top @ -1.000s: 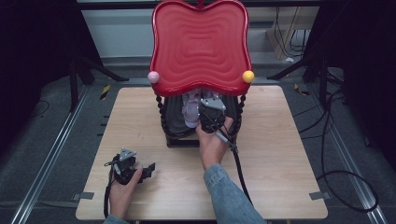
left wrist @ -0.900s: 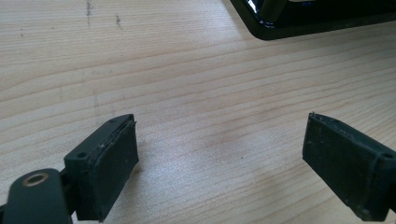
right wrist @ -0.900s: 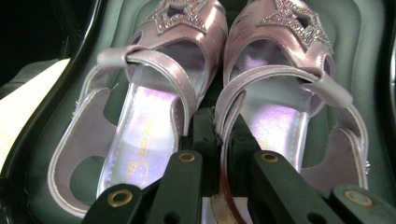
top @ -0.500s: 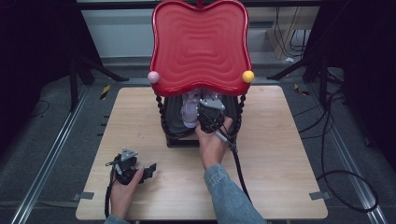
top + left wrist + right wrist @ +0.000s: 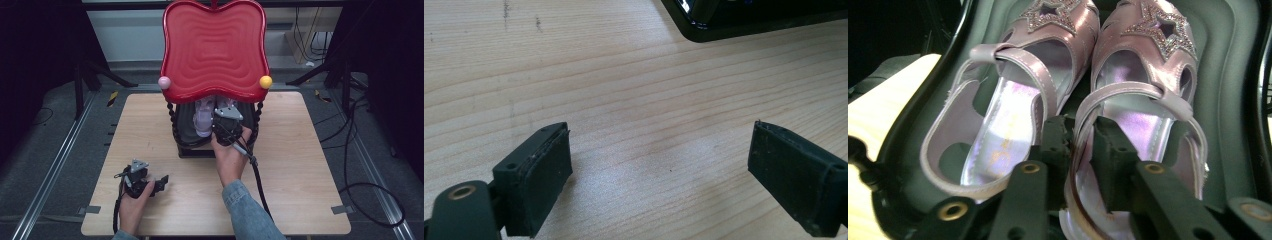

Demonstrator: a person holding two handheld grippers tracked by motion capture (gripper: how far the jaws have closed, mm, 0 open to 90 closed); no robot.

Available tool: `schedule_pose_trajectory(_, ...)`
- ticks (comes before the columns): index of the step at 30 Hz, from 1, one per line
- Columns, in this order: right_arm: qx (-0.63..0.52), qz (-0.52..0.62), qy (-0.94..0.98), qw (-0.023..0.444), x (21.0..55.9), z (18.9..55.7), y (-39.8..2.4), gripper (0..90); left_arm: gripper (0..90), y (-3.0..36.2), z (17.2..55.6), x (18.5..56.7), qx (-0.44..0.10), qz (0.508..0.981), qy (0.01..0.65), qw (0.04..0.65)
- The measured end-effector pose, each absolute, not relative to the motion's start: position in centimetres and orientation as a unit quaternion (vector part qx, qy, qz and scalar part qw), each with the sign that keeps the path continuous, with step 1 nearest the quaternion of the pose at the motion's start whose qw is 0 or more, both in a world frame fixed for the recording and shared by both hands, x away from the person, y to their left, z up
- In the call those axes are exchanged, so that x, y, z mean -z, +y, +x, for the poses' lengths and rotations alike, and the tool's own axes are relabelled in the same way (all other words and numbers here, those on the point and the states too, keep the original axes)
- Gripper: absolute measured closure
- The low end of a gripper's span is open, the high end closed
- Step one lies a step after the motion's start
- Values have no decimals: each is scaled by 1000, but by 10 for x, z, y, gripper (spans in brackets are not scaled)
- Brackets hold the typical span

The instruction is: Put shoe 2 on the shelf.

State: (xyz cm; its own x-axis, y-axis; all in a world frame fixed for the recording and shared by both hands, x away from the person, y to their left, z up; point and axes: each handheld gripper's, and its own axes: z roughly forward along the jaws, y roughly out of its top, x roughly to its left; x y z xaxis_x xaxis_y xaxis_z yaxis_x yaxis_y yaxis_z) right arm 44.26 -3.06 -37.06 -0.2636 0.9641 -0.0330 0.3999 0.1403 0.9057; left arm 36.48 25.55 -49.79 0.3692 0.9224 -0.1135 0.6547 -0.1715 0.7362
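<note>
A pair of pink sandals with glittery star fronts lies in the dark lower tray (image 5: 1233, 75) of a stand. My right gripper (image 5: 1082, 135) is shut on the inner heel wall of the right sandal (image 5: 1143, 90), with the left sandal (image 5: 1013, 100) just beside it. In the high view the right gripper (image 5: 225, 125) reaches under the stand's red top tray (image 5: 214, 50), which hides the sandals' (image 5: 202, 117) fronts. The left gripper (image 5: 162, 182) rests low over the table near its front left, open, with bare wood between its jaws (image 5: 661, 150).
The stand has twisted black posts (image 5: 174, 125) and a black base (image 5: 734, 27) on the wooden table (image 5: 310, 165). A pink ball (image 5: 164, 82) and a yellow ball (image 5: 266, 81) sit at the red tray's front corners. Cables trail on the floor at the right.
</note>
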Motion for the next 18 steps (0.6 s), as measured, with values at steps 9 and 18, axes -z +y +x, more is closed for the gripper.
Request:
schedule_pose_trajectory(9, -420, 509, 676, 326, 370, 441, -29, 834, 98, 255, 365, 498, -184, 743, 530, 364)
schedule_pose_trajectory(18, -428, 503, 678, 323, 371, 440, -32, 748, 98, 256, 365, 498, -184, 742, 531, 366)
